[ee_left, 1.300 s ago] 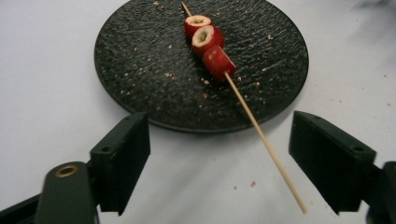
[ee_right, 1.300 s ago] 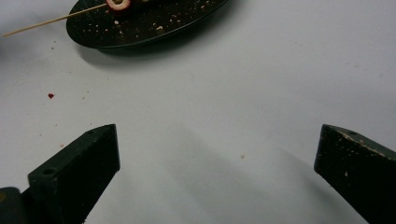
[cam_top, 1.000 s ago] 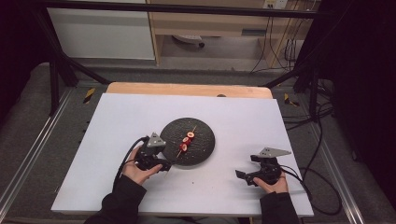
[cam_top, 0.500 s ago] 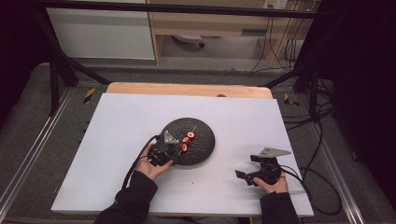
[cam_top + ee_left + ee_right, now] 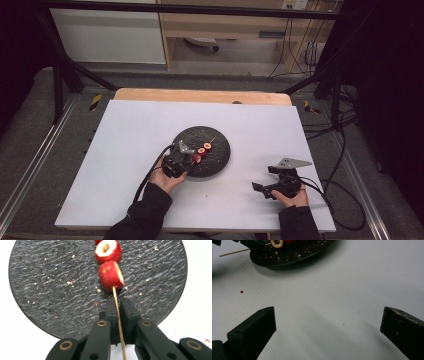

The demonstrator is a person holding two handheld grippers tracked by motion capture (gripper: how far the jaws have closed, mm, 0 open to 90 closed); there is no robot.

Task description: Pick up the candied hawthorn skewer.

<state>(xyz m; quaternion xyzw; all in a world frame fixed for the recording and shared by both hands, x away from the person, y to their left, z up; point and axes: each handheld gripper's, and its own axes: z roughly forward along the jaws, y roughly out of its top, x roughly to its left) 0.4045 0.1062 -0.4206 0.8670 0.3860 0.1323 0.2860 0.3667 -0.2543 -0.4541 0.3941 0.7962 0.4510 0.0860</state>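
At the frame's centre in the high view, the plate sits on the white desk. On it lies the skewer with strawberry pieces, its stick pinched by the left tool, whose jaws have just been closing. Lower right, the right tool rests spread.

The person wears dark sleeves. The left gripper has black jaws with small brass rings on its arms. The right gripper is black too, with a grey three-cornered plate on top and a black cable.
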